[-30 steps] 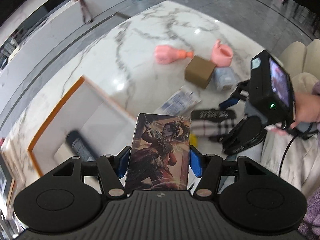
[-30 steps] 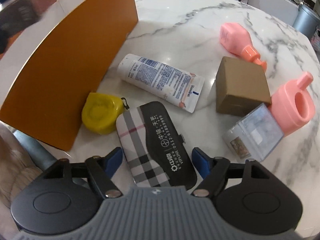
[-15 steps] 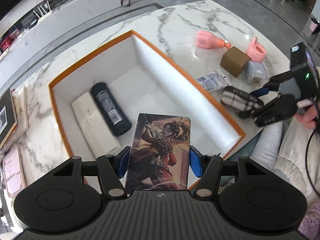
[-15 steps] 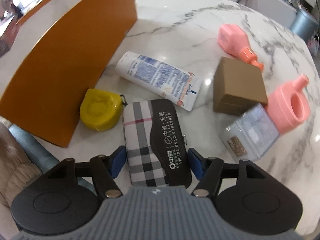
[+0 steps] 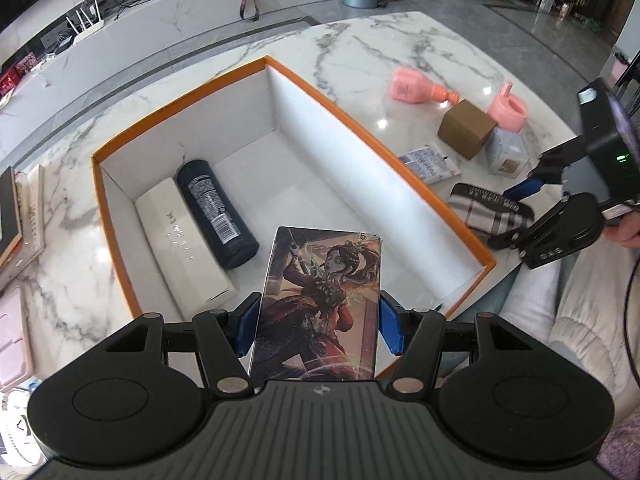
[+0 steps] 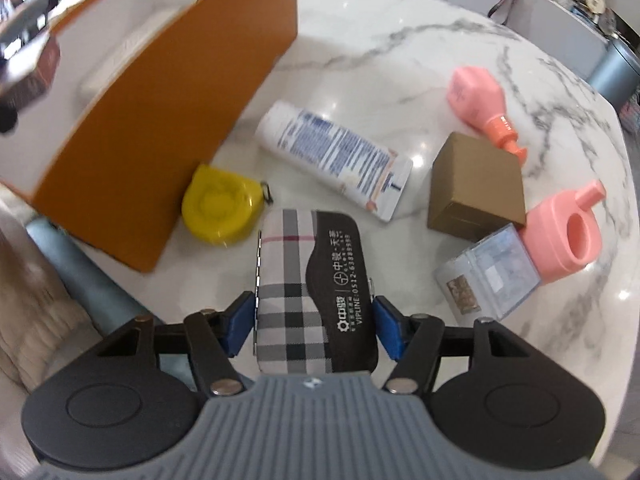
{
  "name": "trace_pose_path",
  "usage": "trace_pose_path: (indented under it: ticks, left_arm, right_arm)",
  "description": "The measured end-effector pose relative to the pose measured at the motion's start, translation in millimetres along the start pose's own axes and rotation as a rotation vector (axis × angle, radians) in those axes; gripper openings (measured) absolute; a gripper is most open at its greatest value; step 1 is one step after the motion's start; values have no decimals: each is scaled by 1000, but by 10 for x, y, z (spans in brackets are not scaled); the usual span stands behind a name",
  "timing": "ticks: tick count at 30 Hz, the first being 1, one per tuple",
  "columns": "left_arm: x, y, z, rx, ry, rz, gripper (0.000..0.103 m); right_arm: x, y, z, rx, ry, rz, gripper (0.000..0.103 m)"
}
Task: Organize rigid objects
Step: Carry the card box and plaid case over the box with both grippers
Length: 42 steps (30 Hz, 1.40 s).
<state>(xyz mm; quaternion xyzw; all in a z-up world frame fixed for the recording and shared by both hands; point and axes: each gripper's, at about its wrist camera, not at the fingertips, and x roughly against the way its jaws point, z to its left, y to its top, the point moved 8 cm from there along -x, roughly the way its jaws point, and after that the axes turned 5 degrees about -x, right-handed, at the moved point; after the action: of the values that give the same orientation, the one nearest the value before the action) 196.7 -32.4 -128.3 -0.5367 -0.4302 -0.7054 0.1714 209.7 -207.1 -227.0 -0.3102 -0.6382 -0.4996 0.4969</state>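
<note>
Left claw gripping illustrated box; right claw clamping plaid case; yellow tape measure only right-view.

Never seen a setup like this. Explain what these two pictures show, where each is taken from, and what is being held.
No robot here: a person holds a two-finger gripper in each hand, and each carries a camera looking along its jaws.

The left gripper view looks down into an orange box on a marble table. Its jaws are shut on an illustrated card box. Inside lie a black cylinder and a white carton.

The right gripper view shows its jaws shut on a plaid case. Nearby lie a yellow tape measure, a white tube, a brown box, a clear case and two pink items.
</note>
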Motion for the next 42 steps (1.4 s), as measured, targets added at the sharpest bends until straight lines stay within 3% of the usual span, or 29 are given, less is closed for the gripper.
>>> trace_pose_path:
  ticks: [4,7,9,16,23,28,35,39,42]
  left_arm:
    - [-40,-3,-11,-7,-17,-2,69]
    - [-79,5,11,-5,-26,-1,69]
    - [-106,15,34,-3,-30,-4,69]
    - [-187,43,90,-7,-59,-16,69]
    - [-363,40,133,-35,-60,12,69]
    - [-364,51,202,-72,-56,-1,69]
    - [-235,114,338,-159,26,-3,69]
    - [-126,184,492,-192,38,-35,69]
    - [-154,252,620,-211,68,-15,69]
  right_arm:
    - [-52,-7,-4,57,-26,58,66]
    - [-44,81,35,109,-39,63,76]
    - [-56,147,66,153,-48,69,76]
    - [-186,250,120,223,-18,150,65]
    - [-225,244,109,231,-24,131,63]
    - [42,263,237,315,-39,67,63]
    - [730,671,531,442,-44,-98,63]
    - [1174,1036,841,555,9,-209,63]
    - [1333,1289,1126,645,76,-258,63]
